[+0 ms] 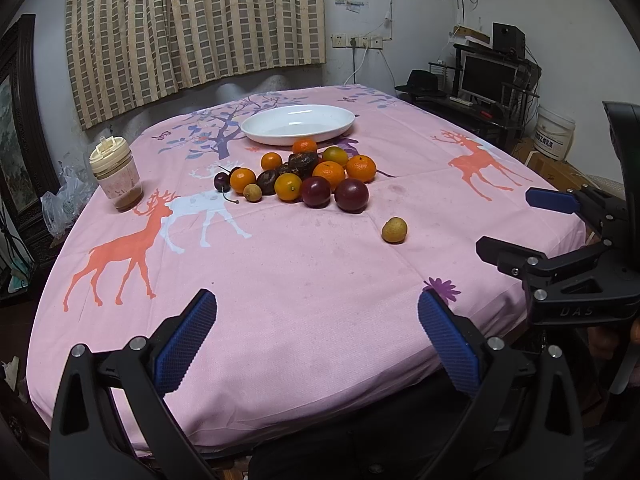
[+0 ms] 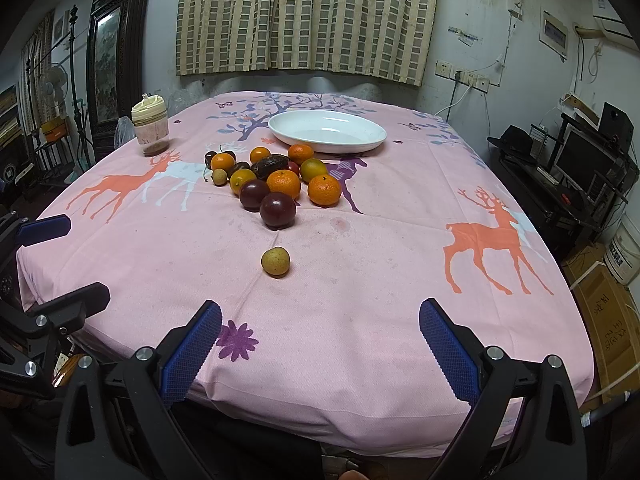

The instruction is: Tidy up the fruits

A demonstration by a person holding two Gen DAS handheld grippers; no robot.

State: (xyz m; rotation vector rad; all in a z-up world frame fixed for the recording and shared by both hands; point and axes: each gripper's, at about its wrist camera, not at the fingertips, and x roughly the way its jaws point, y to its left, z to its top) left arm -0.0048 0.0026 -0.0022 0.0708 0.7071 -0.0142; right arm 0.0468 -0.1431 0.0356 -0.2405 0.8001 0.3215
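A pile of fruit (image 1: pixel 304 176) lies mid-table on the pink cloth: several oranges, two dark plums (image 1: pixel 351 195), dark dates, cherries and a small longan. The pile also shows in the right wrist view (image 2: pixel 276 184). One yellow-brown longan (image 1: pixel 394 230) (image 2: pixel 275 261) lies alone nearer the front. An empty white oval dish (image 1: pixel 298 124) (image 2: pixel 328 131) stands behind the pile. My left gripper (image 1: pixel 316 308) is open and empty above the front of the table. My right gripper (image 2: pixel 320 316) is open and empty too, and shows in the left wrist view (image 1: pixel 508 224) at the right edge.
A lidded plastic cup (image 1: pixel 115 175) (image 2: pixel 150 128) stands at the table's back left. A desk with a monitor (image 1: pixel 486 76), a white bucket (image 1: pixel 554 132) and cardboard boxes (image 2: pixel 608 320) stand right of the table. A curtain hangs behind.
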